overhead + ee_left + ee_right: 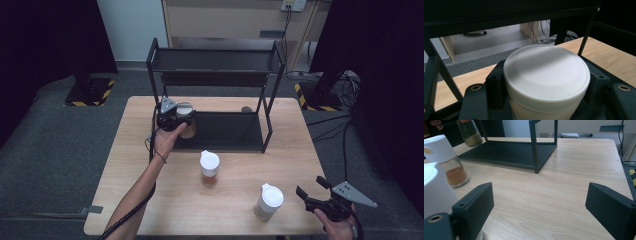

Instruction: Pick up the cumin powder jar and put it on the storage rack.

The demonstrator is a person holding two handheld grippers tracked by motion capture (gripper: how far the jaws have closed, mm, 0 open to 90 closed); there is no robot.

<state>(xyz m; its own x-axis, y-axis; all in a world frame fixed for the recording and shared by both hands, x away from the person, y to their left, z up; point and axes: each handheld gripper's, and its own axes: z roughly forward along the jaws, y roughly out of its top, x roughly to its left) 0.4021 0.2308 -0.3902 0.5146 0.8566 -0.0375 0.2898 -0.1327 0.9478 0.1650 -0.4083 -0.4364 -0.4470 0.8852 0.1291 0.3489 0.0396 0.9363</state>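
Jar clamped in left gripper (pixel 176 119) at front left corner of black rack (pixel 220 132).

Held by its sides between the jaws, white lid of jar (pixel 546 75) up, just under the rack's upper shelf; greenish powder inside, seen from right gripper view. Faint raised writing on lid, too blurred to read. Right gripper (pixel 314 191) wide apart near the table (pixel 295 165) edge, gripping nothing, just beside a white-lidded jar (pixel 269 201). Between them, another jar (pixel 209 168) holding orange-brown powder.
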